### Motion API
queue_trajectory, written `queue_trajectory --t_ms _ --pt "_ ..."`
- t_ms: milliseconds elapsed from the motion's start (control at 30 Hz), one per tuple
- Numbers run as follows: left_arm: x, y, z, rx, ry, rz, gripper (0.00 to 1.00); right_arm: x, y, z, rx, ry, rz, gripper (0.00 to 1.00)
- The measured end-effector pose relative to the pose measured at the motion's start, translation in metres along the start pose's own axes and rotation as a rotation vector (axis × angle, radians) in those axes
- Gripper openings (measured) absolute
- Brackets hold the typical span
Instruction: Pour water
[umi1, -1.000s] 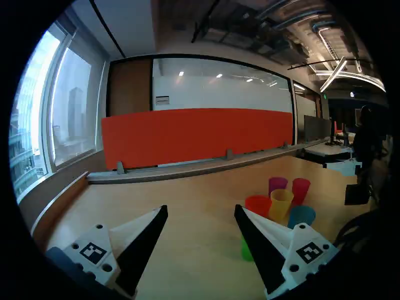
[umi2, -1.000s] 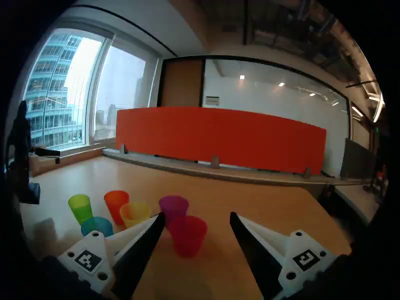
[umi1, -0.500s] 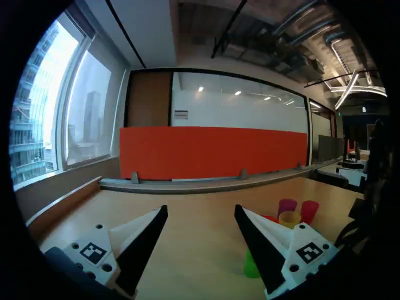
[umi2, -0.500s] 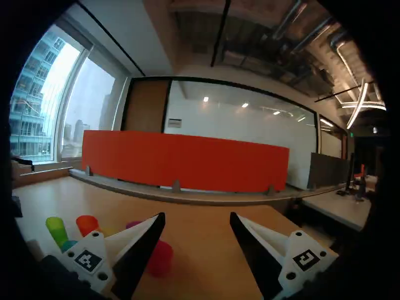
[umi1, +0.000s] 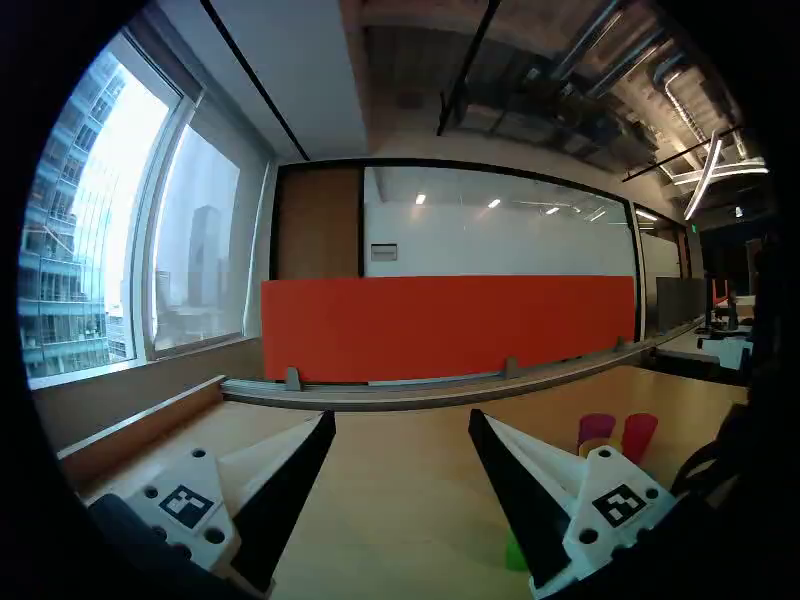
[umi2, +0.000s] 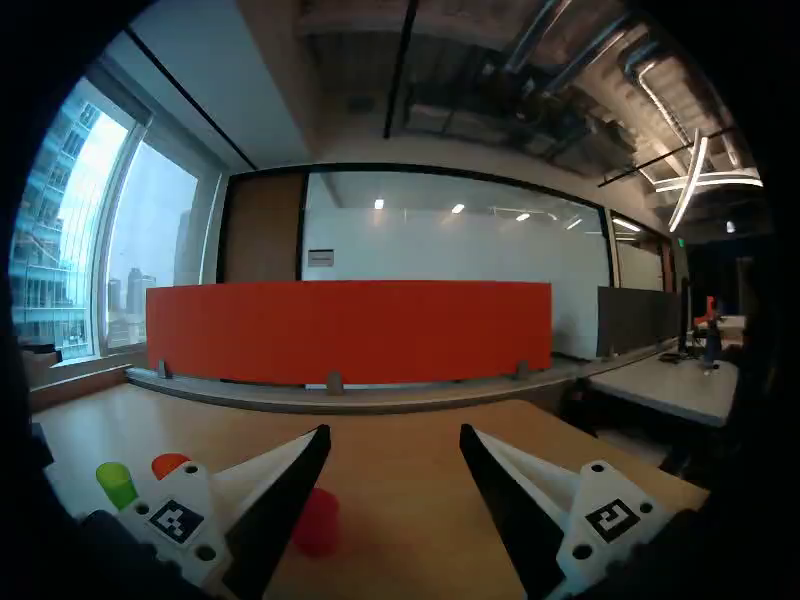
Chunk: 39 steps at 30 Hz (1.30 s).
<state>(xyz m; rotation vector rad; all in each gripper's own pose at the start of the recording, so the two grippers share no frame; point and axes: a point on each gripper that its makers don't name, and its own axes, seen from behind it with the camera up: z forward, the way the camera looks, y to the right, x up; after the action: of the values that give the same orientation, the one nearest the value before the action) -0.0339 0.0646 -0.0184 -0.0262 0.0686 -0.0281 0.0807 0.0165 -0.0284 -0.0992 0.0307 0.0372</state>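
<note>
Left gripper view: left gripper jaws released, wide apart, nothing between them, wooden desk beyond. Purple cup and red cup stand outside the right-hand finger; green cup peeks from under it. Right gripper view: right gripper likewise spread, empty. Red cup sits by the left-hand finger, seemingly partly behind it; green cup and orange cup farther left.

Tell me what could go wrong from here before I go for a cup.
1. Both views look level across the desk, the cups low at the edge: the red cup sits half behind a finger of the open right gripper, so a reach could tip it.
2. In the left gripper view the purple cup stands close beside it; grabbing one may knock the other.
</note>
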Motion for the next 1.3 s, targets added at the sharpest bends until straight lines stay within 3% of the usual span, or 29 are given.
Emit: queue_trajectory --t_ms 200,400,700,1300 --pt "-0.001 -0.002 0.0 0.032 0.025 0.036 0.99 0.004 0.004 -0.003 -0.012 0.004 0.01 1.0" --pt "-0.004 0.001 0.001 0.032 0.045 0.039 0.99 0.006 0.003 -0.007 -0.023 0.013 -0.008 1.0" --pt "-0.029 0.002 0.001 0.024 0.04 0.042 0.99 0.009 0.0 -0.013 -0.034 0.028 -0.039 1.0" --pt "-0.069 -0.022 -0.003 0.058 0.024 0.004 0.99 0.004 -0.007 -0.014 -0.036 0.021 -0.027 1.0"
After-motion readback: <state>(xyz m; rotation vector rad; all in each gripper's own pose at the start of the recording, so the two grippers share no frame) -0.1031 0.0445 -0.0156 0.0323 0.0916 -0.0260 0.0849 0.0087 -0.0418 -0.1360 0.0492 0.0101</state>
